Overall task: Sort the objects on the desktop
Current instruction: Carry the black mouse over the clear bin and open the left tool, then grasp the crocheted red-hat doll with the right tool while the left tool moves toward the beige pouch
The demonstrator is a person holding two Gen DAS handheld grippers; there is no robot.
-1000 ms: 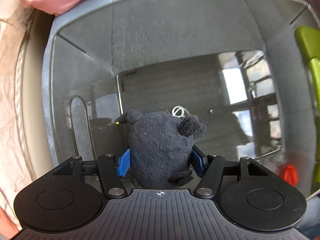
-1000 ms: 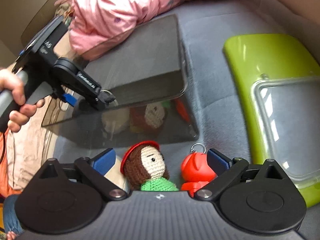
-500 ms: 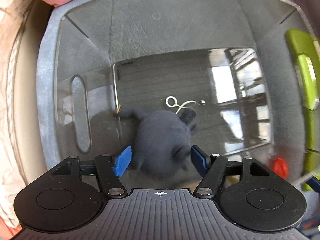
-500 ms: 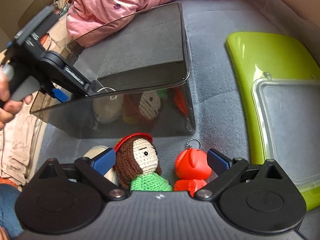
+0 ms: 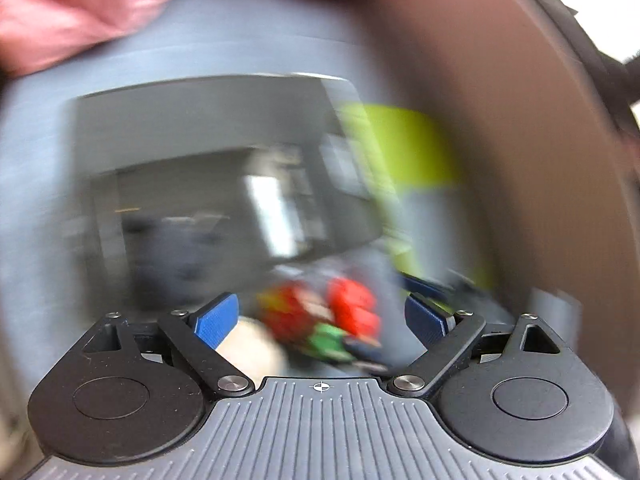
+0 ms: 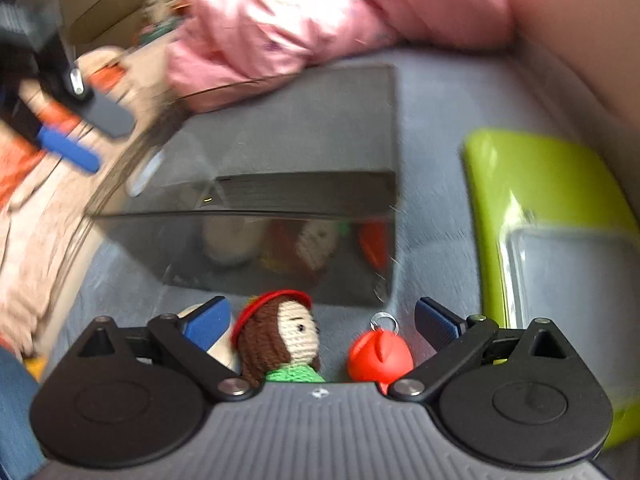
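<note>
**Both grippers standing apart and empty beside the smoked box**

Right wrist view is showing the right gripper (image 6: pixel 320 320) with its blue pads spread wide and nothing clamped between them. Low in the frame, a crocheted doll (image 6: pixel 280 340) in a red hat and green top is lying on the grey felt mat (image 6: pixel 432 120), a round red keychain figure (image 6: pixel 378 356) just to its right and a cream-coloured object (image 6: pixel 218 350) partly hiding behind the left pad. Above them, mid-frame, a dark translucent box (image 6: pixel 300 140) is sitting on the mat, its near wall mirroring the toys. A lime-green lid with a clear panel (image 6: pixel 540 200) is lying at the right edge, and pink fabric (image 6: pixel 320 20) is bunching along the top. The left gripper (image 6: pixel 72 128) is hanging blurred at the upper left.

Left wrist view is smearing heavily with motion. The left gripper (image 5: pixel 322 318) is standing wide apart and holding nothing; red and green toy blurs (image 5: pixel 320 316) are showing between its pads, and a dark grey plush blur (image 5: pixel 180 256) is lying inside the box (image 5: pixel 200 140) at centre left.
</note>
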